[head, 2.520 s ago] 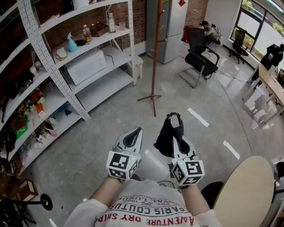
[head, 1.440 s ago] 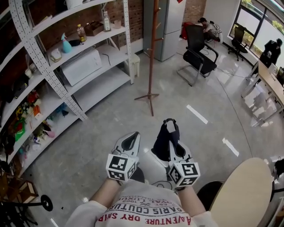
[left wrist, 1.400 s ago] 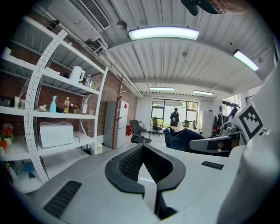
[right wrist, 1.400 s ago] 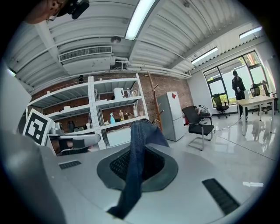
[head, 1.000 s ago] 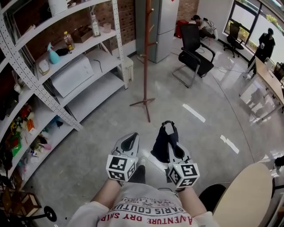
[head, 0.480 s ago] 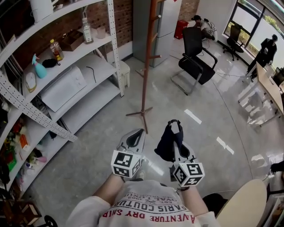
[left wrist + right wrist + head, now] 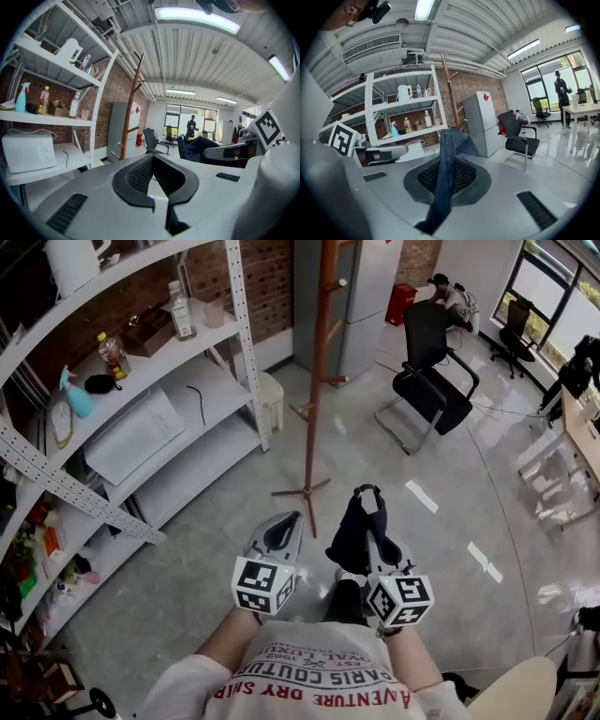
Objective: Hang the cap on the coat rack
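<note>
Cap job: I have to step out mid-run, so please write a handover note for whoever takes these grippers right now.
Right gripper: fingers shut on the dark blue cap, which hangs down from them.
Left gripper: shut, nothing in it.
Coat rack: stands on the floor ahead, beside the white shelving; its visible pegs are bare.
Done: cap is in the grip.
Left: close in on the rack, hook the cap over a peg, release.
</note>
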Tool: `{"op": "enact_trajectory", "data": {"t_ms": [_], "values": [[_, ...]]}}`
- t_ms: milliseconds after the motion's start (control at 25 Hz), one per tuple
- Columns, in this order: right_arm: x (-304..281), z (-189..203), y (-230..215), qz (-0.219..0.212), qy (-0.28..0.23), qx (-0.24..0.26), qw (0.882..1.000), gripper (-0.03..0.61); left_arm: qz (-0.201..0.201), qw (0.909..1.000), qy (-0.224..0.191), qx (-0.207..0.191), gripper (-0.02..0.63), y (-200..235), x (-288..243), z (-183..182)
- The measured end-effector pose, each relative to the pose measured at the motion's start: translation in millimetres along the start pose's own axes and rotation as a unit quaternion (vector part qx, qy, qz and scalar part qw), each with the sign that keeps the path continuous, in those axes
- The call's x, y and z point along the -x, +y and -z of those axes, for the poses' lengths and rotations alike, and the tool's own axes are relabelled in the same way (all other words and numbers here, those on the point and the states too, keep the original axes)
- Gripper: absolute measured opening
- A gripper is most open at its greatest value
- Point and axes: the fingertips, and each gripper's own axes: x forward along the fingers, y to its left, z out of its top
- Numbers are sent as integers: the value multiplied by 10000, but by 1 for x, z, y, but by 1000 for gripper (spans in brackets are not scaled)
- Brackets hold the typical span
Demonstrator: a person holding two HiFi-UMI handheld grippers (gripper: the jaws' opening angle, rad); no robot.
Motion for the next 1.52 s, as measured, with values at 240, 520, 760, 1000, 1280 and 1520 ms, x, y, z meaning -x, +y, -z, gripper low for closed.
{"op": "enact_trajectory", "data": {"t_ms": [240, 520, 760, 1000, 1280, 1520], "values": [[-60, -26, -42, -645, 107, 136, 9978, 17, -606, 9980, -117, 102, 6, 15, -64, -20], [-120, -60, -99, -1361, 303, 427, 9893, 17, -1304, 9905, -287, 314, 6, 24, -137, -46], [-162, -76, -128, -1814, 367, 703, 9802, 17, -1812, 9821, -271, 443, 6, 32, -171, -44], [-198, -90, -133, -2086, 350, 678, 9750, 17, -1942, 9799, -93, 439, 6, 37, -189, -39], [-249, -109, -117, -2180, 303, 789, 9723, 17, -1942, 9794, -25, 549, 6, 71, -208, -38], [-280, -110, -111, -2115, 297, 787, 9738, 17, -1940, 9799, -122, 443, 6, 94, -218, -49]]}}
